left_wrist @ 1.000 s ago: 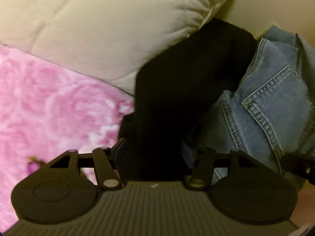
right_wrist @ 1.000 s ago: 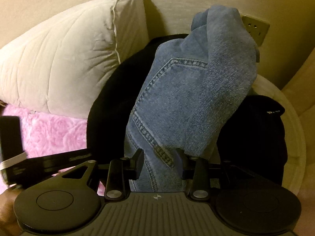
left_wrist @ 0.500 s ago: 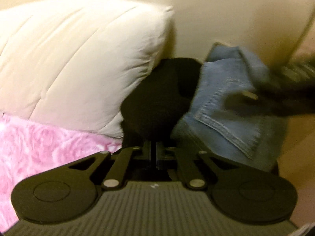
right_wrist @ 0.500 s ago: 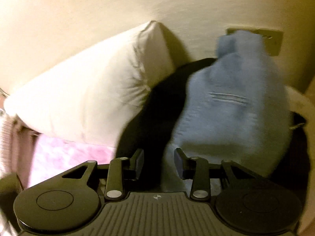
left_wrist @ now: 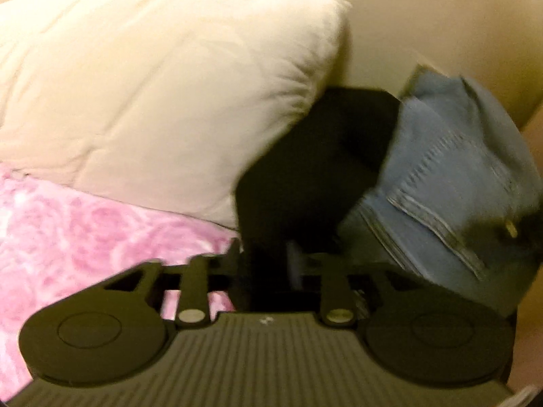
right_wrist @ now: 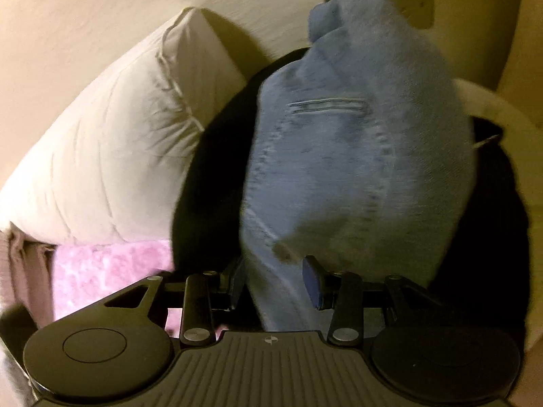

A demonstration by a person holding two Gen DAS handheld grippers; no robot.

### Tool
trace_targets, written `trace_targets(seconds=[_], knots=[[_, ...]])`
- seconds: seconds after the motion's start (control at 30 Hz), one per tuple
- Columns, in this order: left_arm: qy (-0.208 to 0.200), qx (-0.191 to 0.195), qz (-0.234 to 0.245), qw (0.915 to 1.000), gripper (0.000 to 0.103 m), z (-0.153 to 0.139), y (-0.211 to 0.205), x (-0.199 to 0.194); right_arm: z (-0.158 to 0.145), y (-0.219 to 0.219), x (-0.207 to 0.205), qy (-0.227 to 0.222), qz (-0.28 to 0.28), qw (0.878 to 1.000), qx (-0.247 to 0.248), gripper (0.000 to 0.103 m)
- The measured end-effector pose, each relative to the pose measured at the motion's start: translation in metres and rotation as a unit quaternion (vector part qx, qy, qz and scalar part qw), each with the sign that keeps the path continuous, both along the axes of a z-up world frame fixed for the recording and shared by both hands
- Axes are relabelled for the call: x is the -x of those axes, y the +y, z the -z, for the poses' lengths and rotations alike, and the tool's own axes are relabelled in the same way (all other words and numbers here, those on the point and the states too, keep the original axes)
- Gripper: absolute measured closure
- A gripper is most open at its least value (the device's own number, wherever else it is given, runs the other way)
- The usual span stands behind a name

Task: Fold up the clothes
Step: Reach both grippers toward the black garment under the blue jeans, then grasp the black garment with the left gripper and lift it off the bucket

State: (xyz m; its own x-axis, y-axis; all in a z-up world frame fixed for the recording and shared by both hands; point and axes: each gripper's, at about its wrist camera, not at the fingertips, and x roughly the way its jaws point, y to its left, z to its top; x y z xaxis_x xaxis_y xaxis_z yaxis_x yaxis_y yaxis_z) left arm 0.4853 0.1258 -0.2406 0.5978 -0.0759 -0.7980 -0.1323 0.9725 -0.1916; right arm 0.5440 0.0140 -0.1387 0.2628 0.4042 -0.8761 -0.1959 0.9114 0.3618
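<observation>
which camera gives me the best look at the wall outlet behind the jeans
The right wrist view. There the beige wall outlet sits at the top of the frame, its holes visible, with its left part hidden behind the jeans. The left wrist view shows no outlet, only bare wall above the jeans.

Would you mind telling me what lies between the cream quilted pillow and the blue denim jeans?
A black garment fills that gap, its fabric running down between the pillow and the jeans. Both wrist views show it; the left gripper is in that fabric.
</observation>
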Motion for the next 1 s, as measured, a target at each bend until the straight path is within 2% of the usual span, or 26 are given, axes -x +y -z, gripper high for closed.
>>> trace_targets(seconds=[0.03,0.07,0.1,0.17,0.2,0.27,0.3,0.33,0.37,0.47,0.67,0.83,1.0], knots=[[0.003,0.001,-0.002,1.0,0.048,0.002,0.003,0.0,0.001,-0.004,0.0,-0.003,0.001,1.0,0.006,0.061],[0.011,0.002,0.0,0.9999,0.044,0.007,0.004,-0.003,0.003,-0.01,0.001,-0.002,0.006,1.0,0.005,0.061],[0.021,0.004,0.003,0.9998,0.043,0.013,0.005,-0.006,0.005,-0.015,0.001,0.0,0.012,1.0,0.003,0.061],[0.028,0.038,0.019,0.9987,0.044,0.026,0.002,-0.018,0.012,-0.023,-0.002,0.009,0.027,1.0,-0.005,0.061],[0.031,0.056,0.028,0.9975,0.048,0.032,0.0,-0.024,0.014,-0.025,-0.003,0.013,0.035,0.999,-0.009,0.061],[0.029,0.063,0.033,0.9971,0.059,0.045,-0.009,-0.039,0.016,-0.026,-0.004,0.015,0.041,0.999,-0.012,0.061],[0.036,0.058,0.034,0.9971,0.085,0.051,-0.012,-0.049,0.017,-0.026,-0.005,0.016,0.042,0.999,-0.012,0.061],[0.044,0.052,0.033,0.9971,0.096,0.057,-0.015,-0.059,0.018,-0.026,-0.006,0.016,0.044,0.999,-0.012,0.062],[0.038,0.046,0.036,0.9976,0.096,0.053,-0.017,-0.062,0.02,-0.026,-0.007,0.016,0.045,0.999,-0.012,0.062],[-0.007,0.033,0.053,0.998,0.097,0.028,-0.021,-0.059,0.022,-0.027,-0.014,0.023,0.05,0.998,-0.015,0.062],[-0.123,0.076,0.081,0.9862,0.098,-0.069,-0.024,-0.024,0.024,-0.035,-0.021,0.025,0.072,0.997,-0.001,0.061],[-0.174,0.11,0.077,0.9755,0.098,-0.123,-0.016,0.014,0.016,-0.043,-0.032,0.009,0.086,0.996,-0.002,0.061],[-0.212,0.112,0.054,0.9692,0.098,-0.167,-0.007,0.06,0.006,-0.047,-0.035,-0.019,0.074,0.997,0.014,0.061]])
